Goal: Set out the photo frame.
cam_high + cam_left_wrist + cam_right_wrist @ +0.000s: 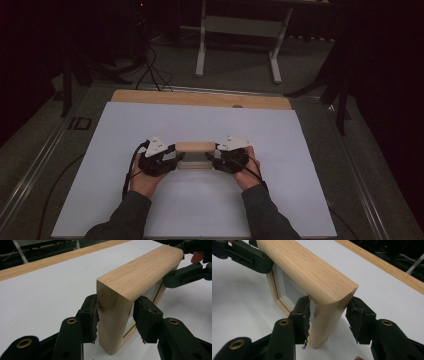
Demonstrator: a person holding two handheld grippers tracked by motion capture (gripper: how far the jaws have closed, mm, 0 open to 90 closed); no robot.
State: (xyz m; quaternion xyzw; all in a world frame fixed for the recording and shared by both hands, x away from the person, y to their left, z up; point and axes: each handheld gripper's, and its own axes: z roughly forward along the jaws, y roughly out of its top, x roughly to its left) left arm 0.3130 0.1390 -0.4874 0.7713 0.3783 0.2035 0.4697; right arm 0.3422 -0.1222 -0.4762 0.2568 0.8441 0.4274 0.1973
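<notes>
The left gripper [115, 322] is closed narrowly on one end of a light oak, rounded-edge wooden frame [140, 277], both pads pressed to its sides; the right gripper [329, 322] is clamped likewise on the opposite end; the one frame is held upright between the two grippers, above a white sheet [150, 125] on a wood-edged table [200, 98].

Light oak picture frame [195, 147] stands upright on its edge; mid-table.

Probably a lab or test room: dark surroundings; white-covered table [150, 125]; floor cables [152, 70]; a metal stand [240, 30].
</notes>
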